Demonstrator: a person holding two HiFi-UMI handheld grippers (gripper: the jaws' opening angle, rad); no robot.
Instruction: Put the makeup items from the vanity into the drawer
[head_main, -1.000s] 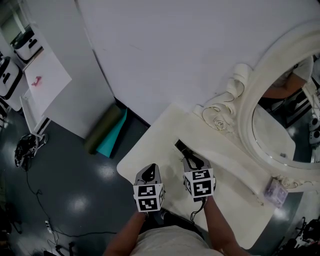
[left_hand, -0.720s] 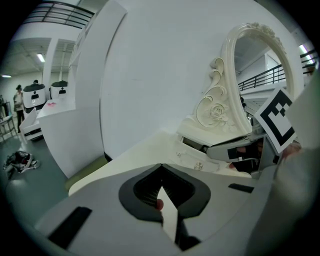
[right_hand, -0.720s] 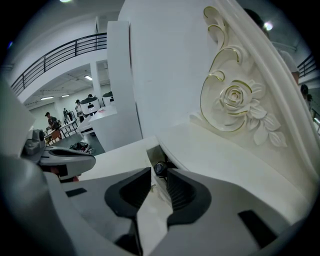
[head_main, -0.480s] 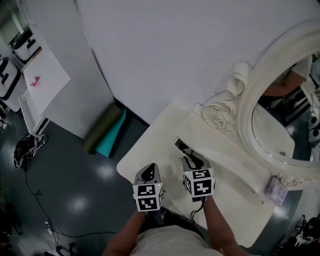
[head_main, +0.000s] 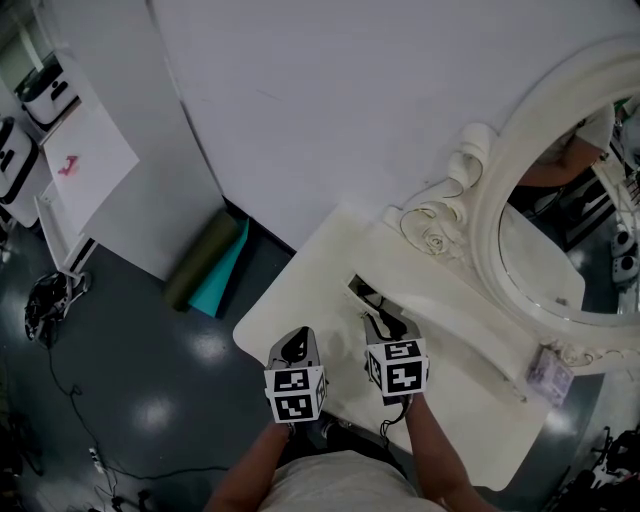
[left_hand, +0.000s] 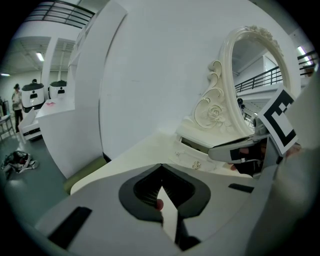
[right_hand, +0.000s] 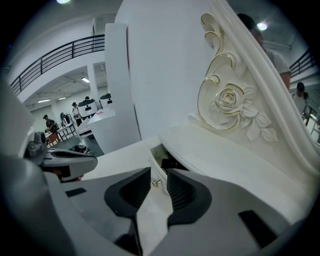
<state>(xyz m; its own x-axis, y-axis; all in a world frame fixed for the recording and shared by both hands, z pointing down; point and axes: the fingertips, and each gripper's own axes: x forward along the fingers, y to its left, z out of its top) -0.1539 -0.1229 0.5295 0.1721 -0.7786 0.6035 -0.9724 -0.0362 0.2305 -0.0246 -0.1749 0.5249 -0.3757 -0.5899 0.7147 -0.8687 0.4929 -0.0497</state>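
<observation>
The cream vanity (head_main: 300, 300) has a small drawer (head_main: 356, 290) pulled partly out, with dark items showing inside (right_hand: 172, 162). My right gripper (head_main: 376, 318) points at the drawer front. In the right gripper view its jaws (right_hand: 159, 171) stand slightly apart with the drawer's small metal knob (right_hand: 156, 183) between them, and the pads do not press on it. My left gripper (head_main: 297, 342) hovers over the vanity's front edge, left of the right one. Its tips (left_hand: 161, 166) meet and nothing is held. The drawer (left_hand: 192, 157) lies ahead of it.
An ornate oval mirror (head_main: 560, 250) rises at the back right of the vanity. A small patterned box (head_main: 548, 380) lies on the top near its right end. A white wall stands behind. A green roll (head_main: 205, 258) and cables lie on the dark floor to the left.
The drawer's white front shows a little further out than a second ago. Both grippers have hardly moved.
</observation>
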